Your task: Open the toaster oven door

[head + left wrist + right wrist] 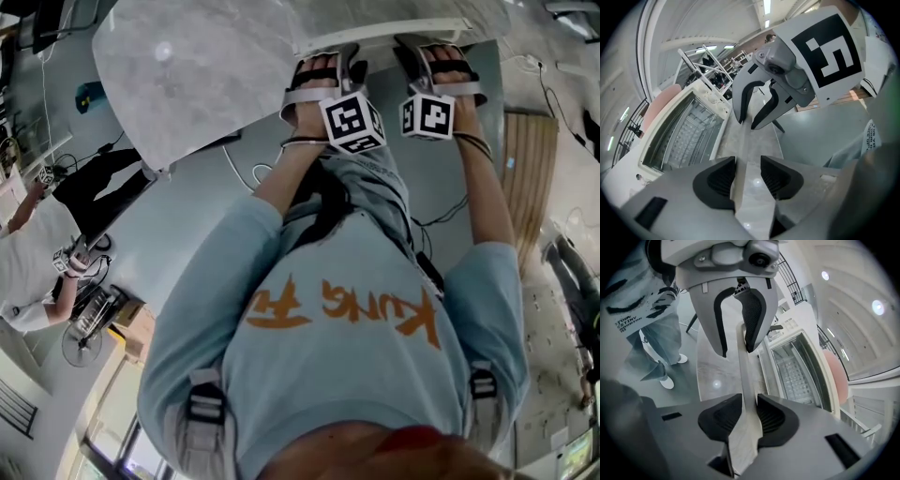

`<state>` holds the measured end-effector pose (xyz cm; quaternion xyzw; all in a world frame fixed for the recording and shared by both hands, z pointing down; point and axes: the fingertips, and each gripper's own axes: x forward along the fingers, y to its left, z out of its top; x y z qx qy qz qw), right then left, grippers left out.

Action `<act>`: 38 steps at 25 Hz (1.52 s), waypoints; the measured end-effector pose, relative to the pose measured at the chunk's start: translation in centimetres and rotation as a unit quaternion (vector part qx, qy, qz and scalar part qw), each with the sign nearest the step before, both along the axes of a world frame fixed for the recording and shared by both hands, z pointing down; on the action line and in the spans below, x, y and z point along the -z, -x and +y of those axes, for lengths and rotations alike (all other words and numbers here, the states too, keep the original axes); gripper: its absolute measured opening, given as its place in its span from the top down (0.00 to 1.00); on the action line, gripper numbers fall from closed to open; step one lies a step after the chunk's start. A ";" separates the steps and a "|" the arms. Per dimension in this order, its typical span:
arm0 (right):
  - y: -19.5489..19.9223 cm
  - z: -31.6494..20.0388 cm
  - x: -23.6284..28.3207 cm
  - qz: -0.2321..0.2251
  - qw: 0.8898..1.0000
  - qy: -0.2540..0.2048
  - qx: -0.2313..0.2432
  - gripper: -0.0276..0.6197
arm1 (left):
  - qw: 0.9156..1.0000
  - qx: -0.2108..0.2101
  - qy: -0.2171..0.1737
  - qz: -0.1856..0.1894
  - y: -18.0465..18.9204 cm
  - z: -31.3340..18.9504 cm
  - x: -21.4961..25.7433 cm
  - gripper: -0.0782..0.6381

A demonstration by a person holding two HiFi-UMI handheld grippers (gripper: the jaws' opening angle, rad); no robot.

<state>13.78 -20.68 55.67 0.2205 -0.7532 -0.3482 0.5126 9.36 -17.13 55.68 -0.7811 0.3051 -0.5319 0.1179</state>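
Observation:
The cream toaster oven door, with its glass pane point(679, 136) point(797, 369), shows beside both sets of jaws. Through the glass I see a wire rack. The door's long cream handle bar point(739, 154) point(746, 376) runs between both grippers. My left gripper point(748, 176) point(323, 70) stands open around the bar, with a gap on the bar's right side where the table shows. My right gripper point(749, 420) point(441, 66) is shut on the same bar, both pads pressed on it. Each gripper view shows the other gripper further along the handle.
The oven stands on a grey marble table point(187, 75) whose edge is close under my hands. A person in white point(37, 253) stands at the far left near a floor fan point(80, 342). Cables lie on the grey floor point(244, 173).

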 end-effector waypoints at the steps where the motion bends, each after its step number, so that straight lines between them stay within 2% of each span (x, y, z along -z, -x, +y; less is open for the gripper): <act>1: 0.0 0.2 -0.5 0.002 1.000 0.003 0.002 0.82 | 1.000 0.001 0.000 -0.001 -0.1 0.3 -0.5 0.67; 8: 0.0 1.2 -3.1 0.011 0.999 0.015 0.028 0.76 | 1.000 0.017 -0.007 -0.017 -0.2 1.1 -2.5 0.60; 15: -0.3 3.2 -5.6 0.014 0.996 0.063 0.057 0.52 | 0.999 0.023 -0.001 -0.035 -0.6 1.9 -4.3 0.55; 22: -0.6 3.6 -7.2 0.021 0.996 0.062 0.064 0.47 | 0.998 0.033 -0.006 -0.052 -0.7 2.1 -5.8 0.53; 31: -0.2 3.7 -9.4 0.029 0.998 0.028 0.057 0.45 | 0.996 0.038 -0.021 -0.073 -0.3 2.5 -7.8 0.53; 35: -0.5 3.9 -10.4 0.028 0.998 0.016 0.051 0.44 | 0.995 0.025 -0.008 -0.100 -0.2 3.4 -9.5 0.53; 38: 0.1 3.5 -10.9 0.028 0.998 0.006 0.049 0.43 | 0.994 0.024 -0.017 -0.109 0.5 3.1 -10.0 0.53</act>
